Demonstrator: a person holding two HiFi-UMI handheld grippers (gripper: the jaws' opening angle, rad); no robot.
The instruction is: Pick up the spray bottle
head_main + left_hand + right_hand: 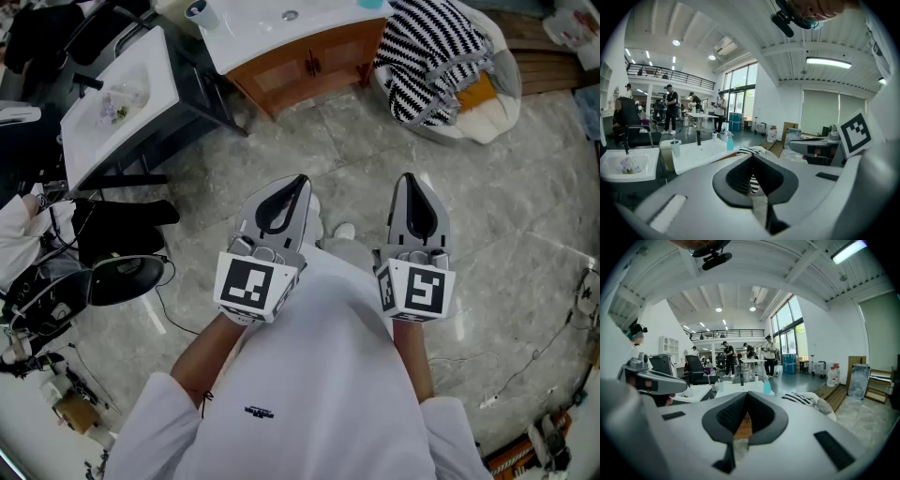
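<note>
The bottle [730,142] stands upright, long axis vertical, on the white surface [698,155], well ahead of both grippers. Its nozzle's direction is too small to tell. The left gripper [752,157] and right gripper [746,393] have their jaws clenched together, empty. Both gripper views show the bottle. The head view instead shows the grippers side by side above the floor [525,216].

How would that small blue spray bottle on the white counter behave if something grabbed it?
The spray bottle stands tall and narrow on the counter, so a sideways nudge would probably tip it. It looks like coloured plastic, so it is likely light and slightly squeezable. Its smooth sides might slip in a loose grip.
</note>
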